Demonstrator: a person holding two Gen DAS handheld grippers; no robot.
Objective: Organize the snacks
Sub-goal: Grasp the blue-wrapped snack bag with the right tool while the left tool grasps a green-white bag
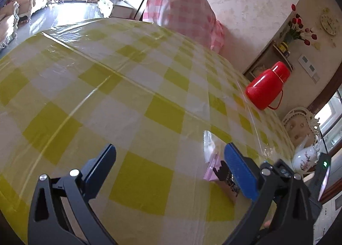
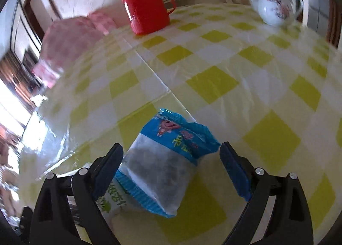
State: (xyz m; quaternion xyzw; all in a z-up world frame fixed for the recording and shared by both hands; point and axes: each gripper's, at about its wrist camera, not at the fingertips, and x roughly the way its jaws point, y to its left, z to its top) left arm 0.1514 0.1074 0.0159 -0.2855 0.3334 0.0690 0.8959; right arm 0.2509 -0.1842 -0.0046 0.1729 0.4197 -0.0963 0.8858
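In the right wrist view a blue and white snack packet [image 2: 162, 161] lies on the yellow checked tablecloth [image 2: 235, 69], between the open fingers of my right gripper [image 2: 171, 148]. The fingers do not touch it. A white and green packet [image 2: 111, 198] lies partly under it at the left finger. In the left wrist view my left gripper [image 1: 170, 148] is open and empty over the cloth [image 1: 106, 87]. A pink snack packet [image 1: 215, 170] lies just behind its right finger [image 1: 237, 166], partly hidden.
A red thermos stands at the far side of the table [image 1: 267, 84] [image 2: 143, 3]. A white teapot stands near the table's edge [image 2: 273, 3] [image 1: 303, 157]. A pink checked cloth covers a chair beyond the table [image 1: 188, 16] [image 2: 70, 40].
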